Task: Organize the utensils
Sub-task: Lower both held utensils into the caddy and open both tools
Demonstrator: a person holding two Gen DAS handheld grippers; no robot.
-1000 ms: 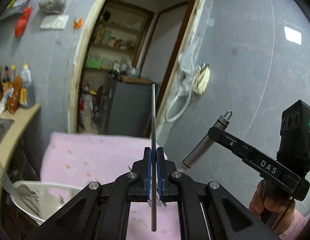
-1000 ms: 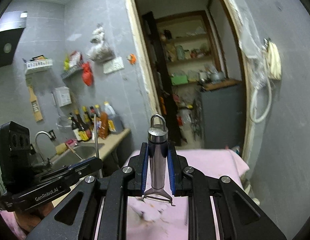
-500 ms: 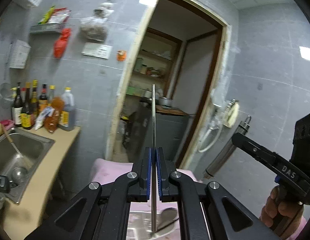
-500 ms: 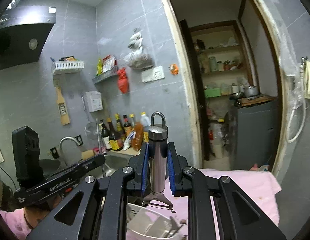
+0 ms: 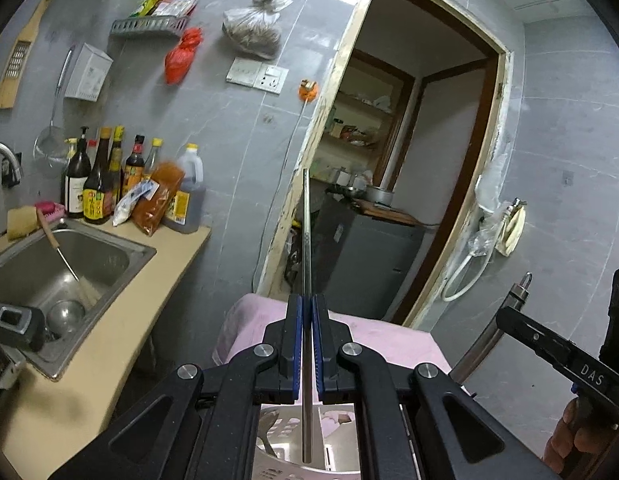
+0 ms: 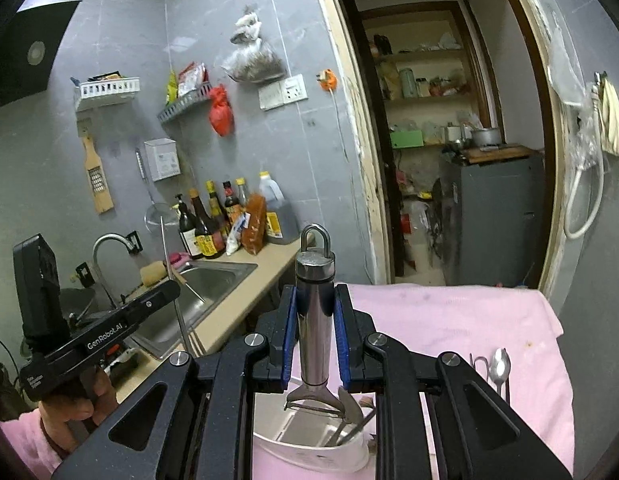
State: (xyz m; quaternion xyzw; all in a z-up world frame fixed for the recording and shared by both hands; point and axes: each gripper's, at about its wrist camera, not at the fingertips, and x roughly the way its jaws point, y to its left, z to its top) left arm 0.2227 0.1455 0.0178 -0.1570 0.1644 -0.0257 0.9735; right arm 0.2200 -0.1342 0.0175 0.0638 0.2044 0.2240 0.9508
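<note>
My left gripper [image 5: 308, 306] is shut on a thin steel chopstick [image 5: 306, 240] held upright, its lower end above the white utensil holder [image 5: 285, 468]. My right gripper [image 6: 315, 300] is shut on a steel peeler [image 6: 314, 316], handle up, with its blade [image 6: 314, 402] just over the white holder [image 6: 309, 456], which holds several utensils. The right gripper and peeler also show in the left wrist view [image 5: 509, 312]. The left gripper and chopstick show in the right wrist view [image 6: 165, 292]. A spoon [image 6: 499, 368] lies on the pink cloth [image 6: 449, 320] at right.
A steel sink [image 5: 65, 264] sits in a beige counter [image 5: 109, 344] at left, with several sauce bottles [image 5: 109, 184] behind it. An open doorway [image 6: 449, 140] shows a grey cabinet and shelves. Racks and bags hang on the grey tiled wall.
Both grippers have tilted upward and moved over the white holder, which now shows under each. The chopstick and peeler stay gripped.
</note>
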